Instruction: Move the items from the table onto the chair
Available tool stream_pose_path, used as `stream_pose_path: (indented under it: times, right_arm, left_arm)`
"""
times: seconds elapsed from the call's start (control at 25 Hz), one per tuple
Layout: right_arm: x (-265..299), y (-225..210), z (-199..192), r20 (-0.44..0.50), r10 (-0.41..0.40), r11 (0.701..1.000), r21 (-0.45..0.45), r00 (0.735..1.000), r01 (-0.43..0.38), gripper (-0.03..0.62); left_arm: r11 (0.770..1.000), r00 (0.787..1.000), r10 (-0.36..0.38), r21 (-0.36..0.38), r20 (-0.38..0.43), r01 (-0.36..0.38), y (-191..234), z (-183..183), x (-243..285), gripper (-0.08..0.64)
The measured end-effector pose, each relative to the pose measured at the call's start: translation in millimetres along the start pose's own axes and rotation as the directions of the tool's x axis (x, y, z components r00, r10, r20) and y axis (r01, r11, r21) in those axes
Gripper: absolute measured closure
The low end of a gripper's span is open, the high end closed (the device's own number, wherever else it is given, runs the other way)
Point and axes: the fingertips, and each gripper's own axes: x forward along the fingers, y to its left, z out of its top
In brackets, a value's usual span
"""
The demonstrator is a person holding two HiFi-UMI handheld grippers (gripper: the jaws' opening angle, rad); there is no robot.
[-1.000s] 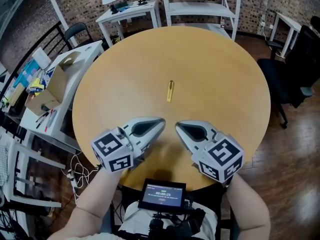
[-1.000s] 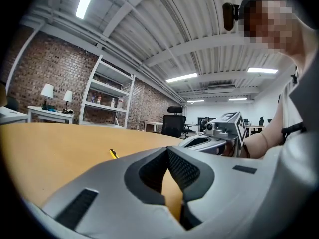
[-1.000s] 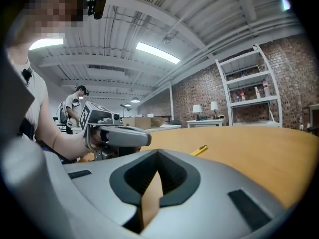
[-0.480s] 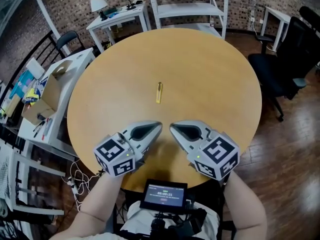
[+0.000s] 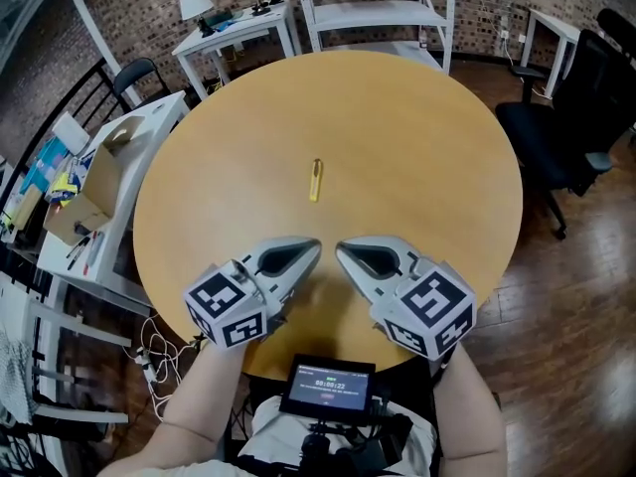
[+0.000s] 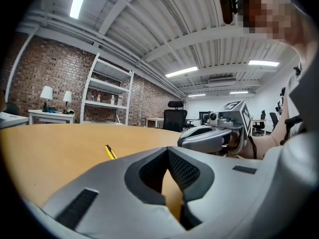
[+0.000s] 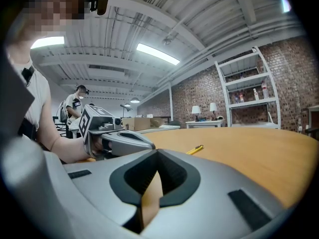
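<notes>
Barely moved: left gripper (image 5: 312,247), right gripper (image 5: 344,249) over table (image 5: 427,137), jaws closed, empty; yellow item (image 5: 316,180) ahead.

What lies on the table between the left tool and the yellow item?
Only bare tabletop separates left tool and yellow item, per the head view.

Hardly anything to read
The small screen (image 5: 327,387) shows a row of white numbers, too tiny to read. The marker cube (image 5: 226,307) on the left claw (image 5: 308,250) and the marker cube (image 5: 429,311) on the right claw (image 5: 344,252) show black-and-white squares, no letters.
</notes>
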Motion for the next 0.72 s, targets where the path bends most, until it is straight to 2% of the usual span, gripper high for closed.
stream_pose_path:
  times: [0.72]
  right_arm:
    - [1.5,-0.5,-1.9,0.004,0.002,1.000,0.009,1.000,-0.002,0.584]
  left_arm:
    - [1.000,1.000,0.000,-0.004,0.001,0.000,0.6,-2.0,0.4,0.560]
